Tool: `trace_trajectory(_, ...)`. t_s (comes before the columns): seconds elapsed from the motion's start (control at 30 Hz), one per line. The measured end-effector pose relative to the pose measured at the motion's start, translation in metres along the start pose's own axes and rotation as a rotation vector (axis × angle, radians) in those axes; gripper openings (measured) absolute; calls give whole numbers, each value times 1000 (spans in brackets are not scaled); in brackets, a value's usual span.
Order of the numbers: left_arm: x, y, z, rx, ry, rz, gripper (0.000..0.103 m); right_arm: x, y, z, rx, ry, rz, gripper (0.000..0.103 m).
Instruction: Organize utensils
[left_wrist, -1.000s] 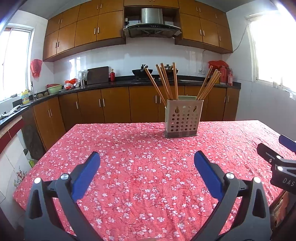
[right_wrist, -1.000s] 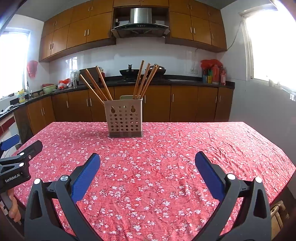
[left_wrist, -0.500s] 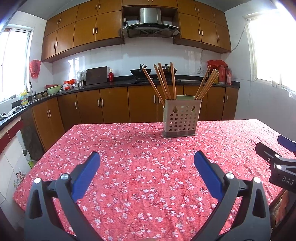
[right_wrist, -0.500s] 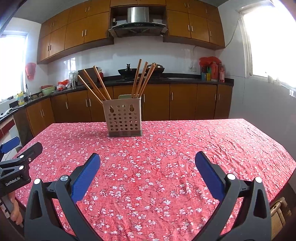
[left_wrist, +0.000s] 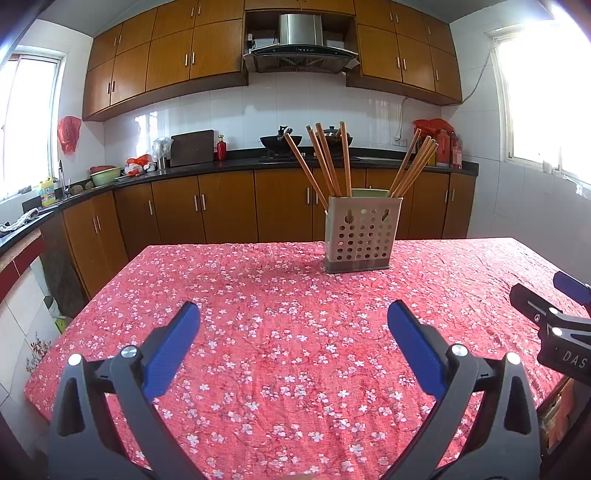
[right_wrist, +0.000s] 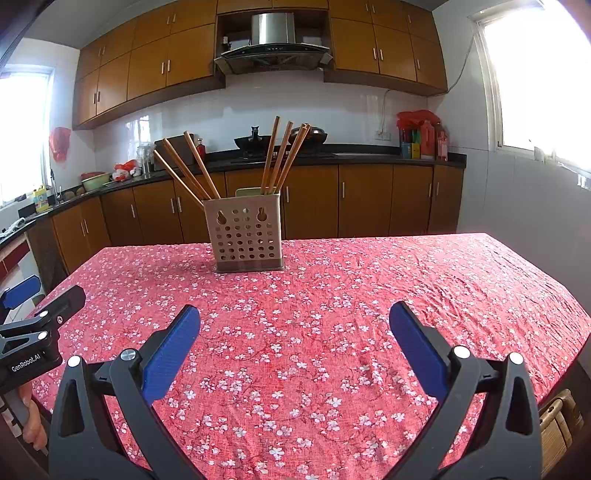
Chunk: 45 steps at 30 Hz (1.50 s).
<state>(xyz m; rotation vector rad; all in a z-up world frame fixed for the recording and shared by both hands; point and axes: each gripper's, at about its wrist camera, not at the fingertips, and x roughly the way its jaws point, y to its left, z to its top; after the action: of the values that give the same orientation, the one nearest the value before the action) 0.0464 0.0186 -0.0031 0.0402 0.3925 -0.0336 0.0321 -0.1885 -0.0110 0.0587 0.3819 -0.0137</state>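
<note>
Left claw (left_wrist: 293, 325) and right claw (right_wrist: 295, 325) both gape wide, grasping nothing, having edged slightly back from the holder (left_wrist: 360, 234). All chopsticks (left_wrist: 325, 162) stand inside it on the worktop (left_wrist: 258, 295), so the sorting looks finished

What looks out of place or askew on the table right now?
Nothing is spilled or damaged. The chopsticks splay in two leaning clusters inside the upright holder, and the tablecloth is wrinkled. Both grippers are open and empty.

My two wrist cameras look forward, low over the table (left_wrist: 258, 295), side by side; both views share the utensil holder (left_wrist: 360, 236) and kitchen cabinets (right_wrist: 369, 199).
</note>
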Motion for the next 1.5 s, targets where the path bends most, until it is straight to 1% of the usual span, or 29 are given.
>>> trace_trajectory(1.5, 10, -1, -4, -8, 17, -9, 99, 3, 5, -2, 4, 13, 5, 101)
